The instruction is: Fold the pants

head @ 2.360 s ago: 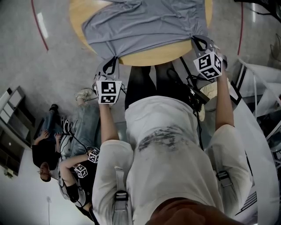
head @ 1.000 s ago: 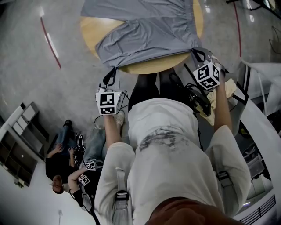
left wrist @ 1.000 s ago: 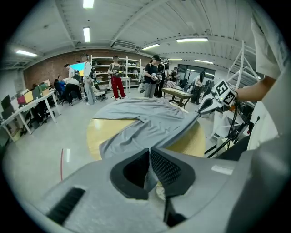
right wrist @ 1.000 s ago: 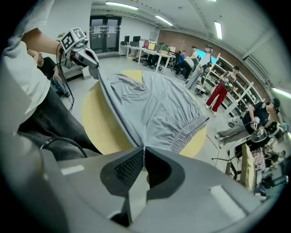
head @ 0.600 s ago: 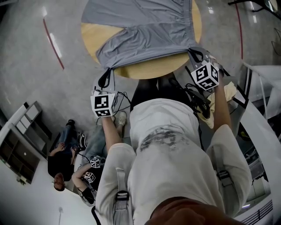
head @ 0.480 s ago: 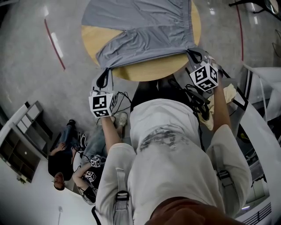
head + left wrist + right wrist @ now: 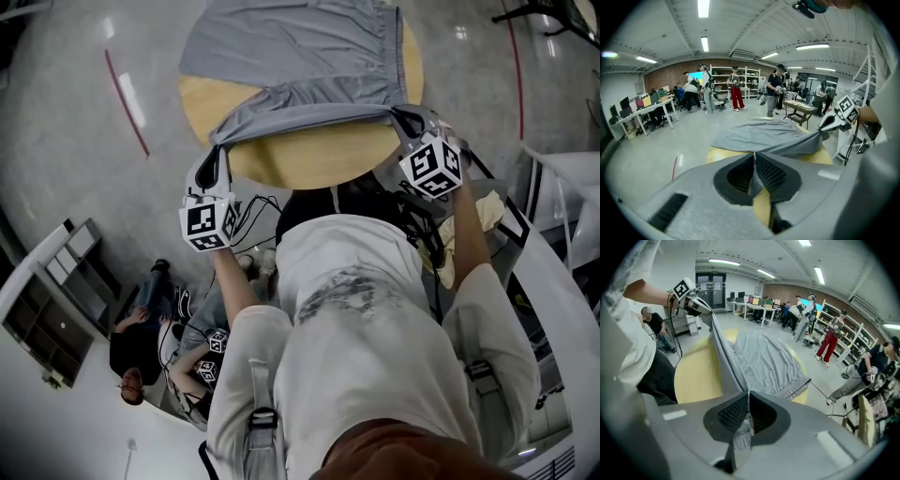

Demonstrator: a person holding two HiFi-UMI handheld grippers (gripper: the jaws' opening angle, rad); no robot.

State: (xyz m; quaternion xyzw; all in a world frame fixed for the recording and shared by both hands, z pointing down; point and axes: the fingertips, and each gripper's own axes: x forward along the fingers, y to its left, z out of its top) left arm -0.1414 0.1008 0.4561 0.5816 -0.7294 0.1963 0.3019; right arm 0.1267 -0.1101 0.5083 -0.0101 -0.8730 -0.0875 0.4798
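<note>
Head view: grey pants [image 7: 300,56] lie across the round table [image 7: 309,155], upper centre. The near edge is stretched taut between left gripper [image 7: 217,167] and right gripper [image 7: 403,117], probably so it can be folded over the rest.

Left gripper view: jaws clenched on a fabric corner.

Right gripper view: jaws likewise clamped on fabric.
</note>
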